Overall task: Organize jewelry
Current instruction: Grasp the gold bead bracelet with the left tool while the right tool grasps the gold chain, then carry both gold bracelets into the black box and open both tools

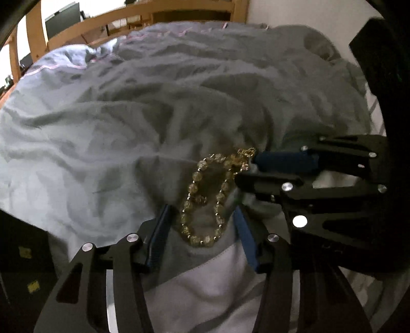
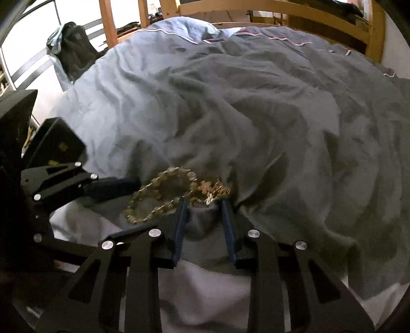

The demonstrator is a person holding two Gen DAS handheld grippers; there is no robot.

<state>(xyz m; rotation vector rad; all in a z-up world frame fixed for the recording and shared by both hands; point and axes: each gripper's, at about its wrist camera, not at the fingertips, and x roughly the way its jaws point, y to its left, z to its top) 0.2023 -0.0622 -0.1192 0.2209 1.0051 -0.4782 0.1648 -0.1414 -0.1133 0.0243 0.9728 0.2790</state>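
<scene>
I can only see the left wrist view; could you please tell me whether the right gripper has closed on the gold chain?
Observer: No. In the right wrist view, the right gripper stands open, and the gold chain lies bunched at its fingertips, not pinched.
Operator: Thank you. Is there anything off the bed on that side?
Observer: Yes, a dark bag sits beyond the far left edge of the blanket.

The bracelet (image 1: 205, 202) lies on the blanket (image 1: 107, 123) between the left claw's (image 1: 202, 230) fingers; headboard (image 1: 153, 12) behind.
</scene>
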